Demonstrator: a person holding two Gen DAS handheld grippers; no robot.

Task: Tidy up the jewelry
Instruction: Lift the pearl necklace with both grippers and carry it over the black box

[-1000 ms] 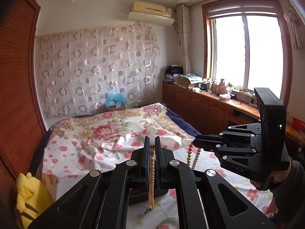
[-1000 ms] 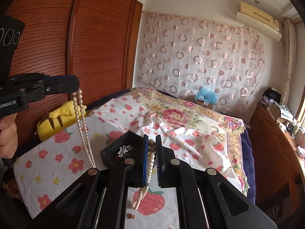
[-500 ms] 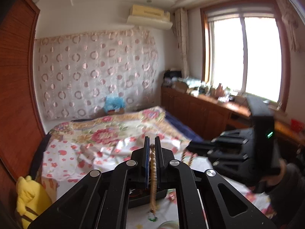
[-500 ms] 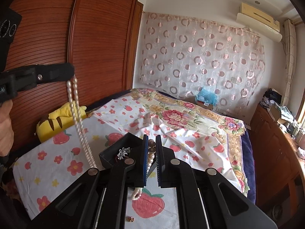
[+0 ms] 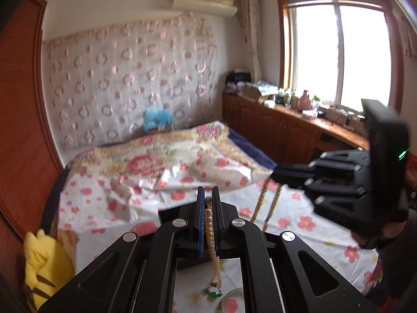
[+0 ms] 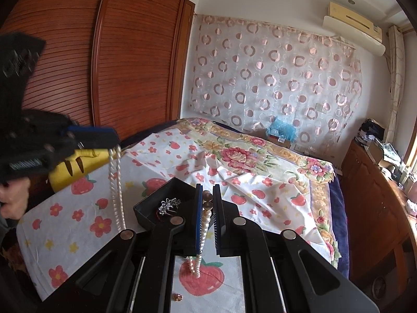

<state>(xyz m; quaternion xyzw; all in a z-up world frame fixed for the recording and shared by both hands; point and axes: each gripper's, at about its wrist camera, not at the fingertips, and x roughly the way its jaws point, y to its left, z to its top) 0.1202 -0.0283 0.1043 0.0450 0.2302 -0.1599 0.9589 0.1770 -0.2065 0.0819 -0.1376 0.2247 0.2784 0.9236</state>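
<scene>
Both grippers hold one long pearl necklace above the bed. My left gripper (image 5: 207,199) is shut on a strand (image 5: 210,230) that hangs down between its fingers. It shows in the right wrist view (image 6: 114,140) with two strands (image 6: 116,190) hanging below it. My right gripper (image 6: 207,198) is shut on the necklace (image 6: 204,224), whose loop hangs down. It shows in the left wrist view (image 5: 276,176) with strands (image 5: 265,203) below. A black jewelry tray (image 6: 153,203) with a silver brooch (image 6: 169,205) lies under my right gripper.
A strawberry-print cloth (image 6: 86,203) covers the bed. A yellow plush toy (image 5: 44,263) lies at its left edge. A small gold earring (image 6: 178,297) and a green pendant (image 5: 213,290) lie on the cloth. A wooden wardrobe (image 6: 135,60) stands left, a low cabinet (image 5: 281,127) right.
My left gripper has swung toward the right gripper and dropped a little. The hanging strands swing with it. Both stay shut on the necklace.
</scene>
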